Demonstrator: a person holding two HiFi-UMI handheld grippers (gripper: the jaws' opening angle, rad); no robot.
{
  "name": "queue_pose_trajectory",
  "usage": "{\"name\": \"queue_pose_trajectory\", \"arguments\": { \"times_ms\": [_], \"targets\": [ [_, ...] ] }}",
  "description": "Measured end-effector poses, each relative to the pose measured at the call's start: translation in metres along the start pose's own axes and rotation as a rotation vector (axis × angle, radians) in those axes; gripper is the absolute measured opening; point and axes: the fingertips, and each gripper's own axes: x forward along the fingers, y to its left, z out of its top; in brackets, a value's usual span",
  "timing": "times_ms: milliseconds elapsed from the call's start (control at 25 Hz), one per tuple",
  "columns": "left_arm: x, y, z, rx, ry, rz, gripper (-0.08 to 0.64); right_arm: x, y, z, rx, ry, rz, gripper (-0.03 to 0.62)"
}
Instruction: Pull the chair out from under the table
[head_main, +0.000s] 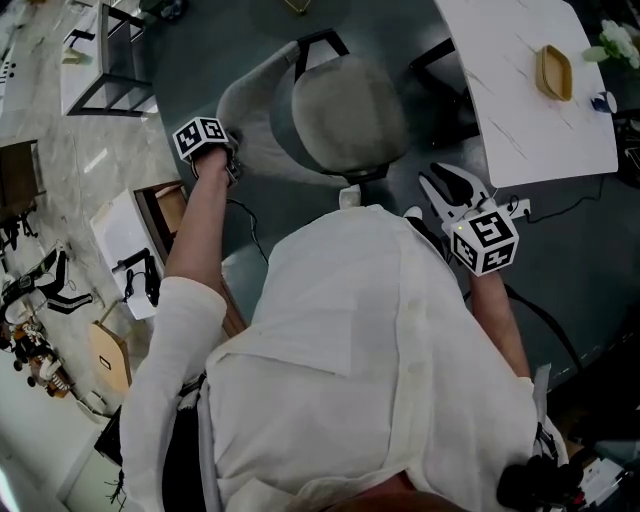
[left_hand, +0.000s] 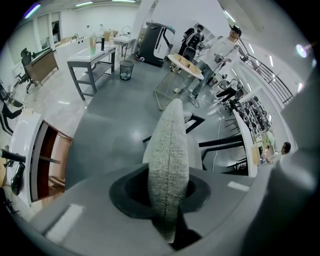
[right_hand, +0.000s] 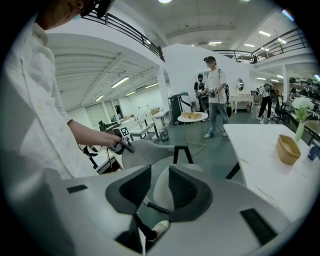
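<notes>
Shirt, head view: the person's white shirt (head_main: 370, 340) fills the lower frame, with both forearms reaching forward from it.
Left gripper, head view: the left gripper (head_main: 228, 158) sits on the rim of the backrest of the chair (head_main: 335, 110).
Chair, head view: grey and padded, it stands on the dark floor (head_main: 250, 30). Its seat is beside the corner of the table (head_main: 520, 120) and, as far as shows, not under the top.
Right gripper, head view: the right gripper (head_main: 447, 188) hangs near the chair's near side and touches nothing.
Backrest, left gripper view: the fabric backrest edge (left_hand: 169, 160) runs upright between the jaws, which are clamped narrowly on it from both sides.
Jaws, right gripper view: they stand apart with nothing between them. The chair seat shows beyond the gap and the table lies to the right.
Progress: the grip is made and the chair looks largely free of the table. What is left is probably a little more pulling, then letting go.
</notes>
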Motion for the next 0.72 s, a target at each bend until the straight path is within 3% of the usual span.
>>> {"name": "queue_pose_trajectory", "arguments": {
  "times_ms": [720],
  "targets": [
    [-0.024,0.053,0.000,-0.044,-0.015,0.029,0.069,0.005,0.011,0.005,-0.020,0.012,0.020,0.109]
  ]
}}
